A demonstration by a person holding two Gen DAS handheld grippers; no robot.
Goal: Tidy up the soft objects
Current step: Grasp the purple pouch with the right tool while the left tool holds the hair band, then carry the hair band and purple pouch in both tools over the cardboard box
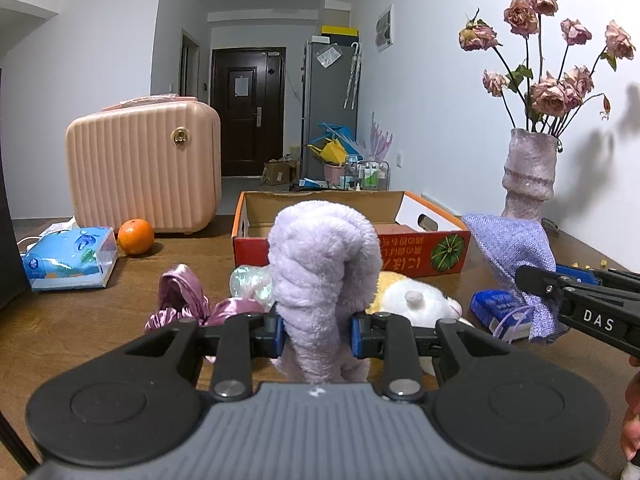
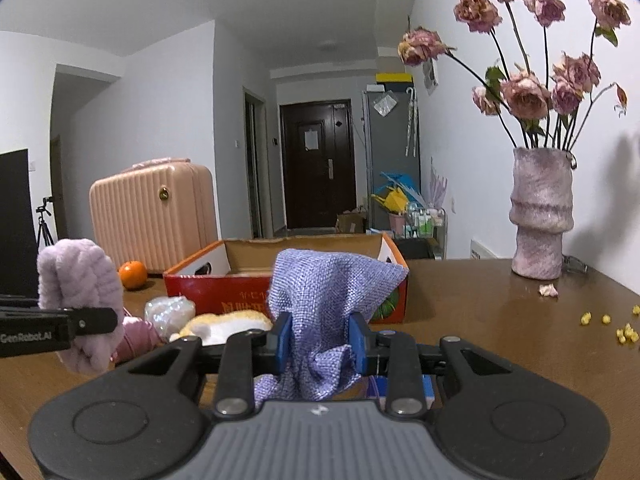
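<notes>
My left gripper is shut on a fluffy lilac plush roll, held up in front of the open cardboard box. The roll also shows at the left of the right wrist view. My right gripper is shut on a purple woven cloth, lifted above the table before the box. The cloth also shows in the left wrist view. On the table lie a yellow-and-white plush toy, a pink satin scrunchie and an iridescent soft item.
A pink suitcase, an orange and a tissue pack stand at the left. A vase of dried roses stands at the right by the wall. A blue packet lies under the cloth. Yellow crumbs are scattered at the right.
</notes>
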